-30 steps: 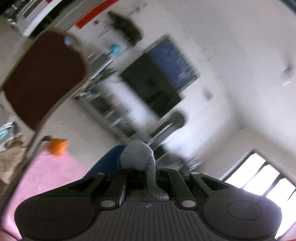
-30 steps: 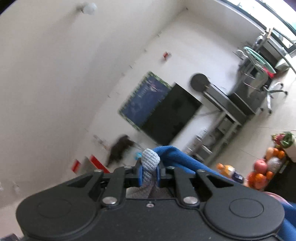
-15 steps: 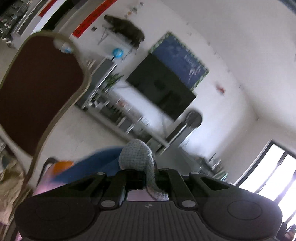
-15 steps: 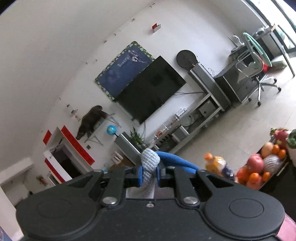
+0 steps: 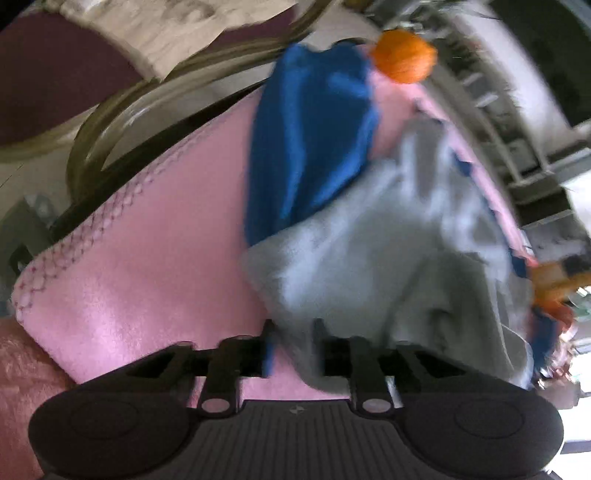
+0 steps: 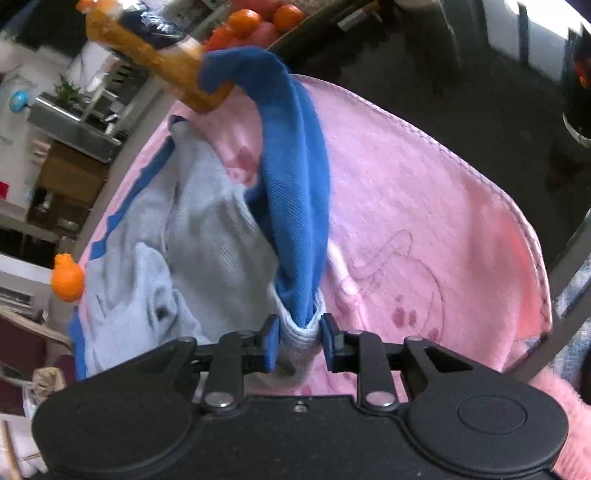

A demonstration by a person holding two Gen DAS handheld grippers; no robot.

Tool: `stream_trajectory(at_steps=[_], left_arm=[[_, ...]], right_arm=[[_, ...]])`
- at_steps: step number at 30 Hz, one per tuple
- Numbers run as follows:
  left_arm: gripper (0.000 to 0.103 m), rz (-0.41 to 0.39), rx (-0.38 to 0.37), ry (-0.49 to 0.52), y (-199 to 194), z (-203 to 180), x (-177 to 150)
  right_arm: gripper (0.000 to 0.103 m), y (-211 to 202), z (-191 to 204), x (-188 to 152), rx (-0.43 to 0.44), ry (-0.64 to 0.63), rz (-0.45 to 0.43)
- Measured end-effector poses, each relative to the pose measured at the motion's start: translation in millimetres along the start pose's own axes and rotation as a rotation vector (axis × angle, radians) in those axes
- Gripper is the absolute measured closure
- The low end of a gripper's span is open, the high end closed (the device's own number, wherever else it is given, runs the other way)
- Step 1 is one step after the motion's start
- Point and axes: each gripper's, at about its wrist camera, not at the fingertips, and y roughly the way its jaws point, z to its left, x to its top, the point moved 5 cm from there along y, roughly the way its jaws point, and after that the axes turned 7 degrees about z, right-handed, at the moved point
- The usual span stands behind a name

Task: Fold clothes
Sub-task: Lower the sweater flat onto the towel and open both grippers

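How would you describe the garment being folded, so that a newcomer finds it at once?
Look at the pink blanket covering the surface. On it lies the garment, blue outside and grey inside, with one end held in each tongs. Nothing else there is cloth in two colours; its neighbours are an orange bottle and fruit.

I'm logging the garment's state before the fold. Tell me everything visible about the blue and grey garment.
The garment is a soft sweatshirt-like piece, blue outside with a pale grey fleecy lining and ribbed grey cuffs. It lies crumpled, lining up, on the pink blanket, unfolded. The right gripper pinches one ribbed cuff, its blue sleeve arching away above the blanket. The left gripper holds grey fabric at another edge; that view is blurred. An orange fruit sits beside it.
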Motion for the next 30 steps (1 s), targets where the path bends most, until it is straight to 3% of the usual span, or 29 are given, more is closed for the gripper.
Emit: stream_trajectory(at_steps=[1, 7, 12, 18, 23, 24, 25, 26, 27, 30], left_arm=[[0.067, -0.031, 0.008, 0.024, -7.6, -0.2, -0.1], [0.067, -0.057, 0.026, 0.11, -21.7, -8.2, -15.3], [0.065, -0.109, 0.037, 0.331, -14.2, -52.0, -18.4], [0.063, -0.061, 0.101, 0.598, 15.7, -87.6, -44.8], [0.065, -0.134, 0.26, 0.843, 39.8, -106.4, -58.8], [0.067, -0.129, 0.28, 0.874, 45.9, -107.2, -61.1], [0.082, -0.117, 0.293, 0.899, 52.0, -107.2, -63.6], [0.091, -0.102, 0.294, 0.916, 55.4, -106.8, -67.1], [0.097, -0.086, 0.291, 0.931, 57.7, -106.2, -70.9], [0.099, -0.105, 0.296, 0.984, 48.3, -108.6, -83.5]], right_arm=[[0.052, -8.5, 0.0, 0.2, 0.019, -0.012, -0.026], [0.053, -18.2, 0.7, 1.0, 0.075, -0.04, -0.062], [0.056, -1.2, 22.8, -0.4, 0.053, -0.159, -0.048], [0.056, 19.2, 49.1, -2.0, 0.027, -0.302, -0.031], [0.043, 46.6, 77.3, -17.1, -0.106, -0.52, 0.022], [0.042, 53.5, 82.1, -21.1, -0.139, -0.57, 0.035], [0.042, 60.9, 84.9, -25.1, -0.168, -0.608, 0.055], [0.042, 68.6, 86.8, -29.1, -0.195, -0.641, 0.078], [0.044, 76.2, 88.6, -33.1, -0.223, -0.674, 0.101], [0.096, 72.7, 90.1, -45.2, -0.243, -0.739, 0.091]])
